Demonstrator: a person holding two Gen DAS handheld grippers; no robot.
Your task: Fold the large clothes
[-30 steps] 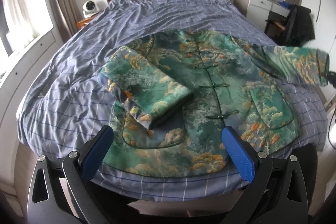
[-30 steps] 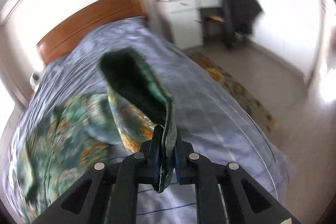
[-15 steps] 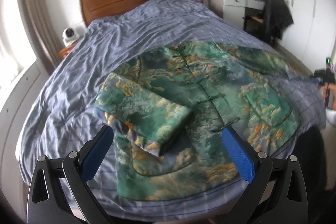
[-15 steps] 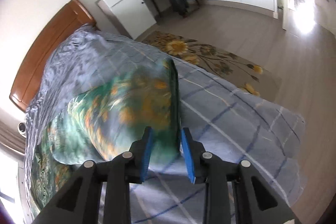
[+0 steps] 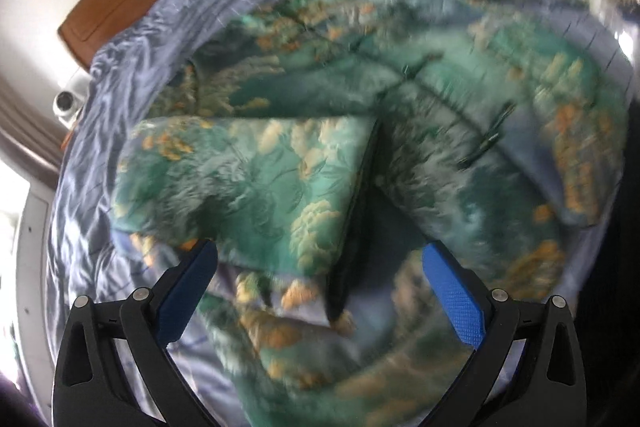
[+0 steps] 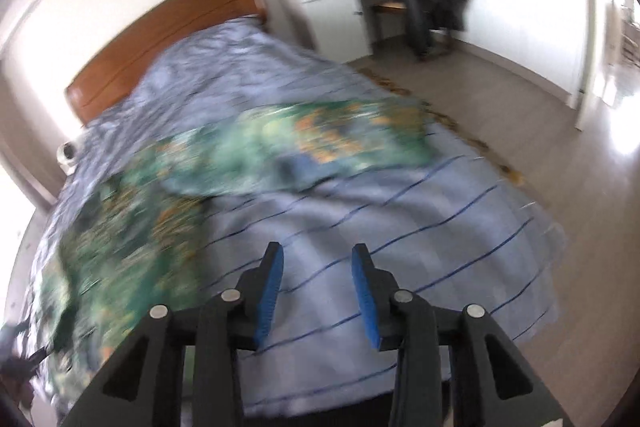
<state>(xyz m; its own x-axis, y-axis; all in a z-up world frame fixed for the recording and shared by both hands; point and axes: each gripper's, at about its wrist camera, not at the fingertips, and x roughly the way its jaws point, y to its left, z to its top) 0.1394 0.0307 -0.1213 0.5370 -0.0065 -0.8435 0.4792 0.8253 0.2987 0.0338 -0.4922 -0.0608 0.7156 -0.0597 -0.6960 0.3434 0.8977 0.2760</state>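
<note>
— Right gripper (image 6: 317,283) first: what is it doing?
— Its jaws have just been opening; they stand partly apart with nothing between them, over bare striped duvet (image 6: 400,227) near the bed's foot edge.
— And the left gripper (image 5: 320,279)?
— Spread wide and tilted down over the jacket (image 5: 440,131), gripping nothing. The blue pads (image 5: 452,287) frame the folded sleeve's dark cuff.
— Where does the jacket lie?
— Flat on the bed, front up, across the duvet's foot half. One sleeve (image 5: 248,179) is folded across the chest; the other sleeve (image 6: 332,139) stretches toward the bed's side edge nearest the flowered rug (image 6: 460,131).
— Behind it?
— A wooden headboard (image 6: 168,39), blurred.
</note>
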